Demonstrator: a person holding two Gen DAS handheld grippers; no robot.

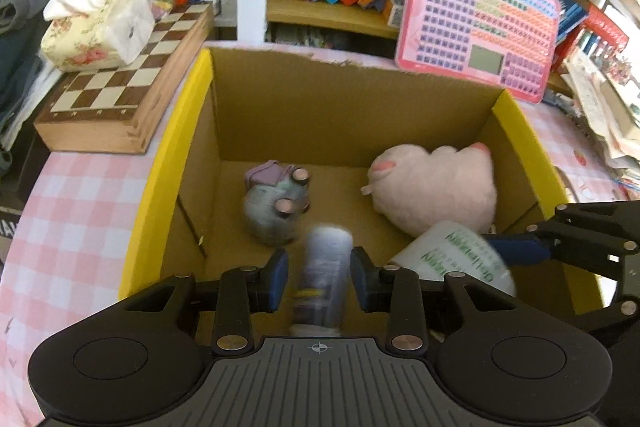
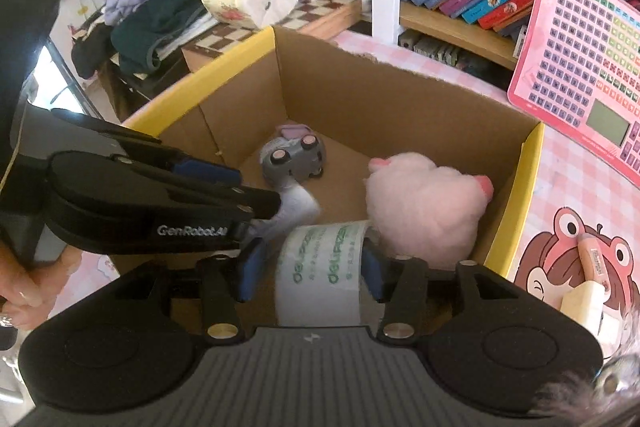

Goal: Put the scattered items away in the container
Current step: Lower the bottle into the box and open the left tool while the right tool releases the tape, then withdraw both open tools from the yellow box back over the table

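A cardboard box with yellow rims [image 1: 360, 107] [image 2: 400, 99] stands on the pink checked table. Inside lie a grey toy car [image 1: 276, 207] [image 2: 294, 157] and a pink plush toy [image 1: 436, 187] [image 2: 424, 203]. My left gripper [image 1: 320, 279] hangs over the box's near side; a blurred white bottle [image 1: 324, 279] [image 2: 296, 207] sits between its spread fingers with gaps on both sides. My right gripper [image 2: 312, 267] is shut on a roll of tape with green print [image 2: 324, 271] [image 1: 456, 255], above the box next to the plush.
A chessboard box [image 1: 120, 95] with a tissue pack [image 1: 96, 27] stands left of the box. A pink toy keyboard [image 1: 480, 19] [image 2: 592, 67] leans on the bookshelf behind. A frog-face mat with an eraser [image 2: 584, 299] lies at the right.
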